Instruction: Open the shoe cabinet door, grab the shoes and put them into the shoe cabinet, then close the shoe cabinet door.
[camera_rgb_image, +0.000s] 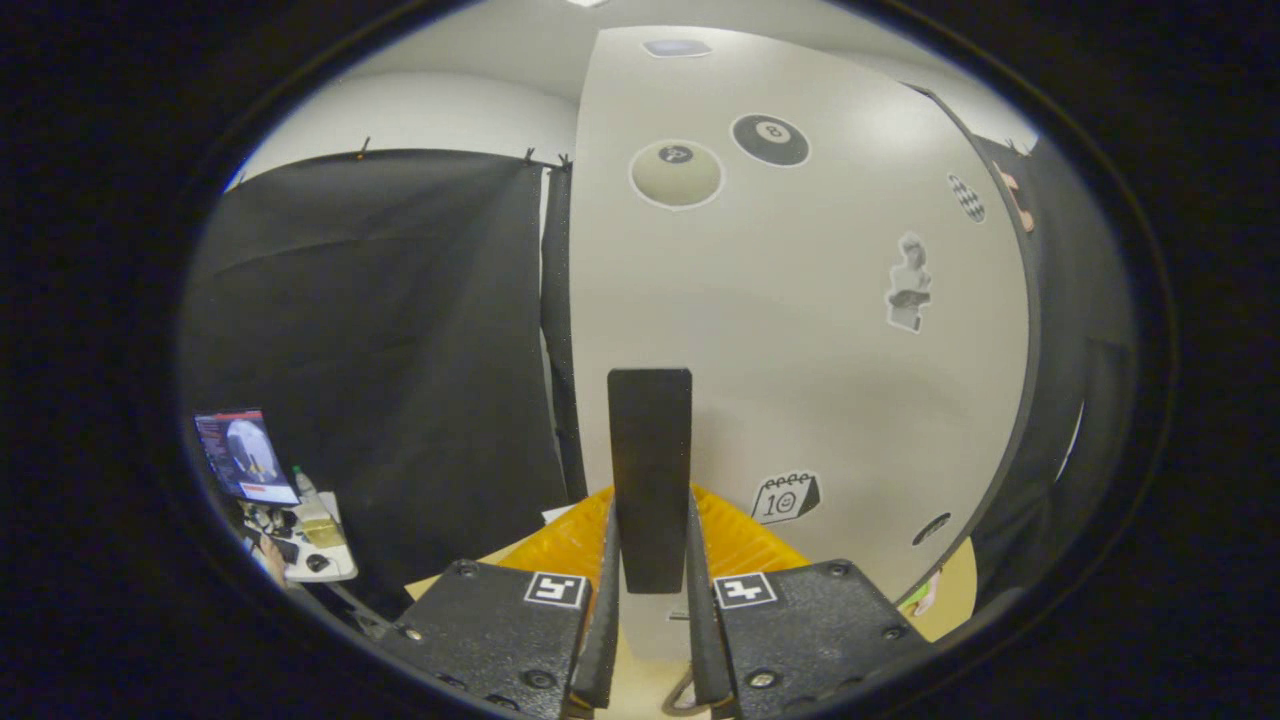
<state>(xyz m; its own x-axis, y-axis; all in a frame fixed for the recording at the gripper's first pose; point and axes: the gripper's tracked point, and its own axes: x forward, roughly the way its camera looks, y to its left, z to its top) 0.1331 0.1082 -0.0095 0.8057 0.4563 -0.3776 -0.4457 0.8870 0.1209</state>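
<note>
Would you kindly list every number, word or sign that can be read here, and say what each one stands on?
"8": black billiard-ball sticker on the white shoe cabinet door.
"10": calendar sticker low on that door.
Pale ball sticker: its mark is too blurred to read.
Black-and-white square markers on the gripper: patterns, no text. The gripper is shut on the black flat door handle.

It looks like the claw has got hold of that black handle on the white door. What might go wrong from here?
The gripper has its fingers closed on the thin black handle of the cabinet door. The handle is smooth and narrow, so it might slip out if the pull is not straight. The door sits very near the black curtain beside it, so swinging it could snag the cloth.
</note>
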